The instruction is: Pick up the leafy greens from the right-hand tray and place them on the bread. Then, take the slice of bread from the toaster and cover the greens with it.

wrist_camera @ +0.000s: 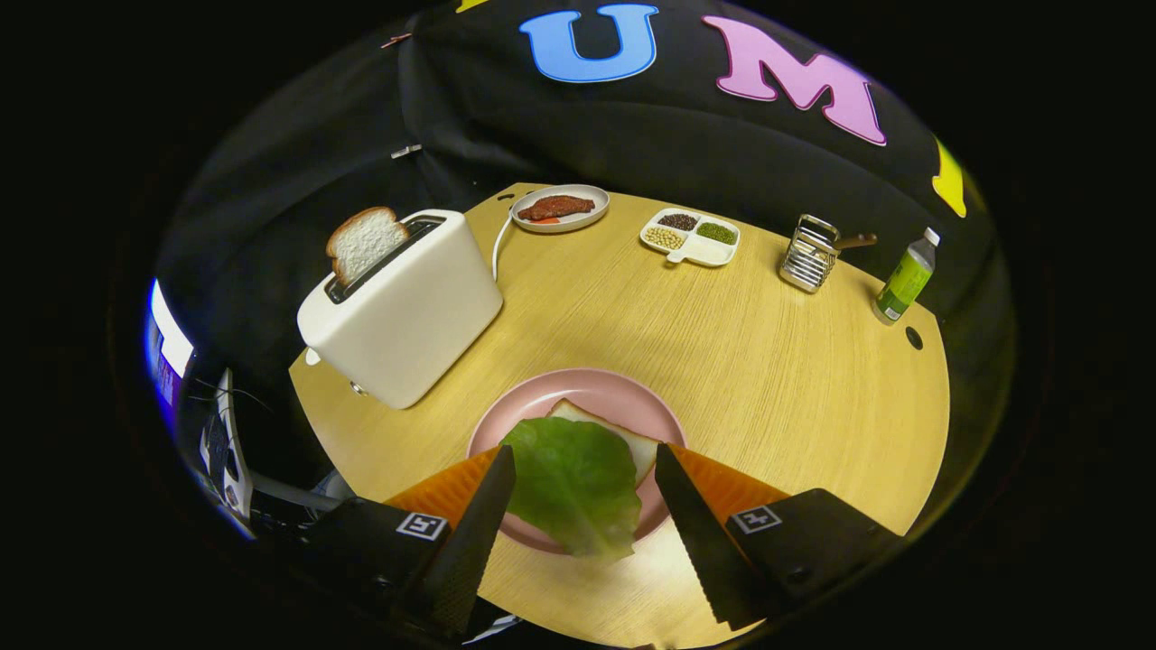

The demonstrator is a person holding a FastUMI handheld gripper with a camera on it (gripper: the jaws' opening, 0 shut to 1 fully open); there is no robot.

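Green lettuce leaf (573,487) lies on a slice of bread (623,433) on a pink plate (587,390), draped over the plate's near rim. Gripper (585,469) hovers above the plate with its fingers spread wide, one to each side of the leaf, gripping nothing. Left of the plate stands a white toaster (406,311) with a second slice of bread (364,242) protruding from its slot. Wooden table (768,361) carries, along its far edge, a plate of meat (560,208), a divided dish of beans (691,236), a metal rack (810,253) and a green bottle (906,280).
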